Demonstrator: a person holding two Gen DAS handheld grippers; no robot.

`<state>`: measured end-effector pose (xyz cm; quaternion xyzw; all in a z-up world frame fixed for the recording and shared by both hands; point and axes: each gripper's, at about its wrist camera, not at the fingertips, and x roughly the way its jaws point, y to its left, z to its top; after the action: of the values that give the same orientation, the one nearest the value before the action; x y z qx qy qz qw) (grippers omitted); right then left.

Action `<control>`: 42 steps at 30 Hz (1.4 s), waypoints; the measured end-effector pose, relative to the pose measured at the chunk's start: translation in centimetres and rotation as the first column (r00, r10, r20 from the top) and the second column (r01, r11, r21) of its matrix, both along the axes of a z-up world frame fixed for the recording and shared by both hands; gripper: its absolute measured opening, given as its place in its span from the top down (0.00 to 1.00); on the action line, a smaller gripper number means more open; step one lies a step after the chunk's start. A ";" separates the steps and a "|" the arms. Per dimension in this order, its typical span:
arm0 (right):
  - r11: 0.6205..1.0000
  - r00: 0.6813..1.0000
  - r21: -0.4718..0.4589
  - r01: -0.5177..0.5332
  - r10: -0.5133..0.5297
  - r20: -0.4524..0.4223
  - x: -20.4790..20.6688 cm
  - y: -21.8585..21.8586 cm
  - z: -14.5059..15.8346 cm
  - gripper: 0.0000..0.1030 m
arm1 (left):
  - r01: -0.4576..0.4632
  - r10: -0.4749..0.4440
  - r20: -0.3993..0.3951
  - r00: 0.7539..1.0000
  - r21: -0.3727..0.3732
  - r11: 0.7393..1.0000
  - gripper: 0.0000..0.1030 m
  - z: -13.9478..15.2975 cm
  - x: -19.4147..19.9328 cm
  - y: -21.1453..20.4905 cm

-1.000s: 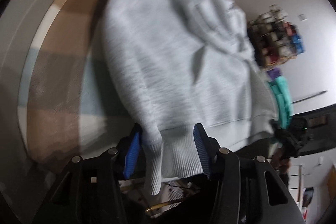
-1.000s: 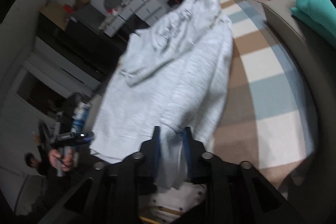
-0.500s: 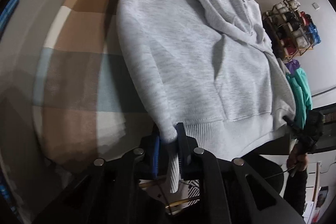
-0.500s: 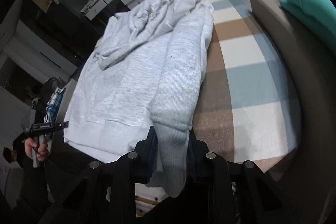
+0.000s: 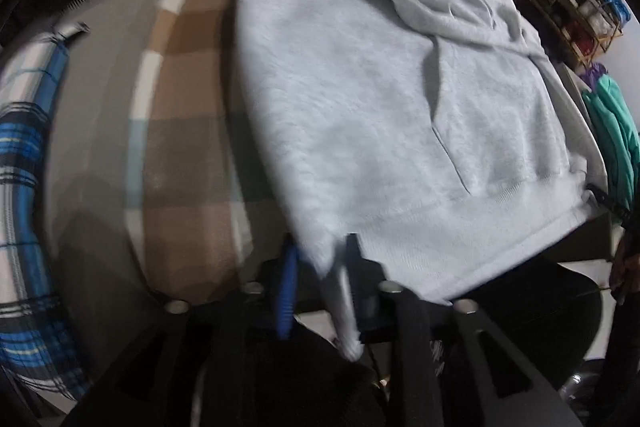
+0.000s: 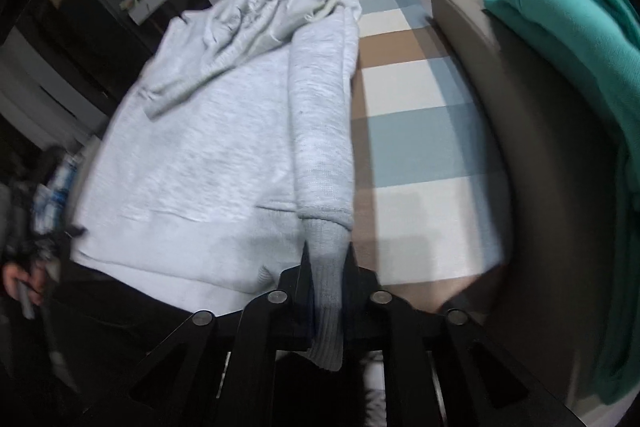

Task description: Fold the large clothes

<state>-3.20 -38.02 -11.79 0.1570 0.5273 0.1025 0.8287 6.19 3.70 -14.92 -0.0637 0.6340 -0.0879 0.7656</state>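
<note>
The left claw (image 5: 318, 267), clamped on the light grey fleece hoodie (image 5: 380, 115) moments ago, is opening around its left cuff, which hangs between the pads. The hoodie lies flat on the checked brown, blue and white blanket (image 6: 416, 131). The right claw (image 6: 327, 267) is closing on the ribbed right cuff (image 6: 326, 279), so the sleeves may fold next. Motion blur hides the left contact.

One grey hoodie (image 5: 360, 115) lay spread on one checked blanket (image 6: 420, 131). Two sleeves counted on it: one cuff (image 6: 326, 291) at the hoodie's near right corner, one (image 5: 340, 299) at its near left corner. One hood (image 6: 276, 7) at the hoodie's far end. One teal garment (image 6: 568, 39) right of the hoodie, one blue plaid cloth (image 5: 24, 187) left of it. Two grippers: left gripper (image 5: 320, 267), right gripper (image 6: 326, 267).
</note>
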 end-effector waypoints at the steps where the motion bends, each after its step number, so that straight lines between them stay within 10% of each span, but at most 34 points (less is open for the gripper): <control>1: 0.999 1.000 0.043 0.000 -0.001 0.003 0.1 -0.2 0.1 0.83 | -0.008 0.008 -0.007 1.000 -0.048 0.999 0.55 -0.1 0.0 0.3; 8: 0.987 0.999 0.158 0.028 -0.033 0.029 0.8 -0.1 -0.7 0.44 | -0.079 0.062 -0.085 0.994 -0.215 0.974 0.25 -2.2 0.3 1.3; 11: 0.987 1.000 0.160 0.005 -0.008 0.014 1.4 1.0 -1.1 0.44 | -0.042 0.031 -0.055 0.998 -0.215 0.976 0.24 -2.2 0.1 0.7; 13: 0.993 0.999 0.116 -0.002 -0.002 0.033 1.3 1.5 -0.8 0.63 | -0.036 0.026 -0.053 0.998 -0.200 0.979 0.25 -2.2 0.0 0.7; 15: 0.999 0.998 0.039 -0.012 0.010 0.057 1.0 2.1 -0.2 0.87 | -0.047 0.039 -0.046 0.998 -0.177 0.983 0.58 -2.1 -0.2 1.0; 16: 1.000 0.997 0.024 -0.007 0.006 0.072 0.8 2.0 0.2 0.91 | -0.046 0.035 -0.064 0.997 -0.178 0.983 0.95 -2.3 -0.1 0.9; 28: 0.979 0.997 -0.197 -0.040 0.052 0.057 -1.3 2.6 0.8 0.93 | 0.009 -0.009 0.011 1.000 -0.020 1.000 0.96 -0.8 -2.7 0.8; 42: 0.996 0.998 0.083 -0.018 0.013 0.065 2.2 2.2 0.4 0.69 | -0.114 0.094 -0.085 0.992 -0.289 0.951 0.38 -2.7 0.6 0.0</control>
<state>-1.00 -35.79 -11.39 0.1839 0.4967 0.1358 0.8372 6.74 3.74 -17.61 -0.2127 0.6362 -0.1381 0.7287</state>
